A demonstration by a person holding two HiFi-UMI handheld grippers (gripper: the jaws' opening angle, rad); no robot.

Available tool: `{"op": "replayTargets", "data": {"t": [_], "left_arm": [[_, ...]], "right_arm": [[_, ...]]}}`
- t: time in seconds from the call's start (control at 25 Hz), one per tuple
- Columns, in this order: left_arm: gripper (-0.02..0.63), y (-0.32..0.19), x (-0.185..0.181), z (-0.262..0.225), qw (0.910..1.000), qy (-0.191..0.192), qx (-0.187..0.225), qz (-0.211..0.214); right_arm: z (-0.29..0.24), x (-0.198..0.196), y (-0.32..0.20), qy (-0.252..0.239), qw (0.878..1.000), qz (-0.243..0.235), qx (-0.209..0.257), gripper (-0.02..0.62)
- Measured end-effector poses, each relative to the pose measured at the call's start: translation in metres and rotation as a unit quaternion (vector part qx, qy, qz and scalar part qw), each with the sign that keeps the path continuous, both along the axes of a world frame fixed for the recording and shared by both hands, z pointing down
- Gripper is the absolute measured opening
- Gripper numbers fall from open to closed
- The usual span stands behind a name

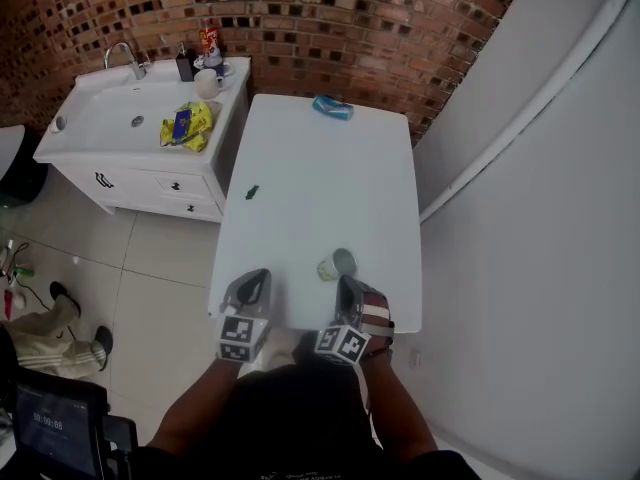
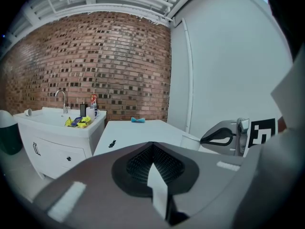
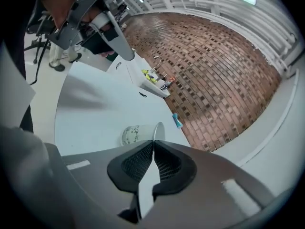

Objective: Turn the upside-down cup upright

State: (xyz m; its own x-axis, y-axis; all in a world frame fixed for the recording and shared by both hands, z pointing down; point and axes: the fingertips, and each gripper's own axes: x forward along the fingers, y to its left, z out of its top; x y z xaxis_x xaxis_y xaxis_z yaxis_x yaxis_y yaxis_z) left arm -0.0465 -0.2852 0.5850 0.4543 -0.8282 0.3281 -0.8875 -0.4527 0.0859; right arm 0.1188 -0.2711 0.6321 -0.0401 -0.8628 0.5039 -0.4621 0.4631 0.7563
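Observation:
A small pale paper cup point(image 1: 337, 264) with a printed pattern hangs tilted on its side just over the near end of the white table point(image 1: 310, 188). My right gripper point(image 1: 347, 284) is shut on the cup's wall at the rim. In the right gripper view the cup point(image 3: 134, 134) lies sideways beyond the closed jaw tips, with its mouth to the right. My left gripper point(image 1: 256, 280) hovers to the left of the cup, shut and empty. In the left gripper view the cup point(image 2: 190, 140) shows beside the right gripper point(image 2: 220, 136).
A white sink cabinet point(image 1: 110, 158) stands left of the table, with a yellow packet point(image 1: 188, 126) and a mug point(image 1: 207, 83) on it. A blue object point(image 1: 332, 108) lies at the table's far end, a small dark piece point(image 1: 252, 192) near its left edge. A white wall runs along the right.

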Motion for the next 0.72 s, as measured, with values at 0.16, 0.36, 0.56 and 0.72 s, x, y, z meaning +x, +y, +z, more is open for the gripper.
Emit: {"op": "replayTargets", "data": {"t": [0.16,0.36,0.56,0.72], "left_arm": [[-0.005,0.0,-0.001,0.002,1.0,0.002,0.001,-0.001],[-0.005,0.002,0.001,0.003,1.0,0.003,0.0,0.001],[-0.005,0.001,-0.003,0.003,1.0,0.005,0.003,0.0],[-0.005,0.005,-0.003,0.005,1.0,0.007,-0.001,0.004]], "right_arm": [[0.01,-0.008,-0.001,0.06,0.997,-0.038,-0.01,0.026],[0.02,-0.012,-0.001,0.105,0.992,-0.063,-0.022,0.026],[0.02,-0.027,0.002,0.128,0.987,-0.098,-0.017,0.026],[0.021,-0.04,0.007,0.135,0.984,-0.114,-0.011,0.029]]}}
